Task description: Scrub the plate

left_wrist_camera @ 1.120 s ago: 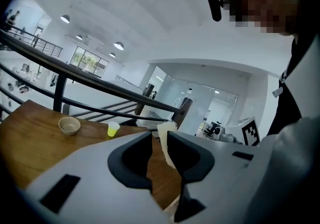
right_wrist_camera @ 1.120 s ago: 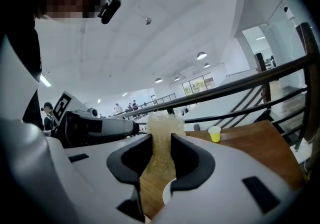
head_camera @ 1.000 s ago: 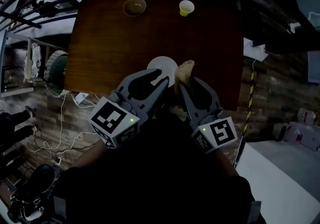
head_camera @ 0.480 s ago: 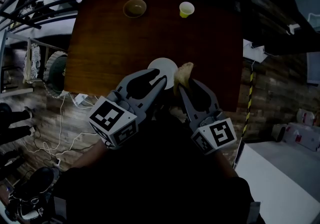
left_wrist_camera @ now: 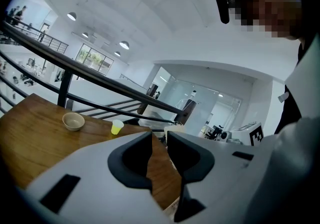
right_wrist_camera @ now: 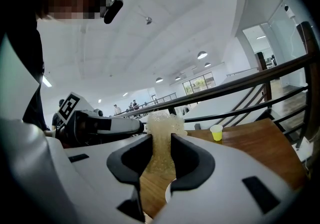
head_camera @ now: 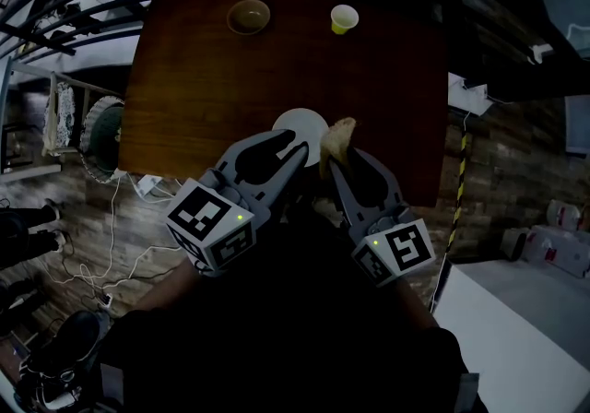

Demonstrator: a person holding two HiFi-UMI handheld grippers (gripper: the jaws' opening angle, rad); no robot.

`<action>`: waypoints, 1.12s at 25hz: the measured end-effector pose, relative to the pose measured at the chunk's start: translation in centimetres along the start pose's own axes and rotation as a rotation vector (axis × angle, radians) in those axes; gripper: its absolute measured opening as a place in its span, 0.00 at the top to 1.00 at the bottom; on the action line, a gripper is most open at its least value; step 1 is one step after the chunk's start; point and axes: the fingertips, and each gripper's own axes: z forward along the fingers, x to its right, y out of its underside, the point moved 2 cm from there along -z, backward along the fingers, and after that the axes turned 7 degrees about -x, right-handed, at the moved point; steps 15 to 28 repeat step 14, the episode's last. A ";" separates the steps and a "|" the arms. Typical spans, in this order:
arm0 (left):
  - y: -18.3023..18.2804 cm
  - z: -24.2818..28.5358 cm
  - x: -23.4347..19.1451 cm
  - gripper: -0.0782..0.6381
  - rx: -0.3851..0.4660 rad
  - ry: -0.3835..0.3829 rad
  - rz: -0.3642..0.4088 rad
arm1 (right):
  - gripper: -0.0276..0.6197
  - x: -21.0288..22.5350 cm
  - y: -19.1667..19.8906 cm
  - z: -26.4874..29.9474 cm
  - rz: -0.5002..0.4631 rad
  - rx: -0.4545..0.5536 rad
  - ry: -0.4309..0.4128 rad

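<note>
The right tongs (head_camera: 336,157) are being held clenched on a yellowish sponge (head_camera: 339,135) just right of the white plate (head_camera: 297,123) at the bench's (head_camera: 203,79) near edge, the left tongs (head_camera: 295,143) being held slightly parted and empty.

Bright open-plan office hall: black railing (left_wrist_camera: 130,95), glass-walled rooms (left_wrist_camera: 200,99), round ceiling lamps (left_wrist_camera: 124,45).

Near edge of plate (head_camera: 300,121) hidden behind left gripper (head_camera: 293,144) and sponge (head_camera: 337,136)
</note>
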 end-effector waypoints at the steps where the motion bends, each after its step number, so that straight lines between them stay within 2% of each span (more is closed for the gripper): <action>1: 0.0 0.0 -0.1 0.75 -0.001 0.000 -0.002 | 0.76 0.0 0.0 0.1 0.002 -0.001 0.001; 28: -0.1 0.2 -0.3 0.75 -0.011 0.018 -0.009 | 0.76 0.0 0.5 0.3 0.007 -0.016 0.013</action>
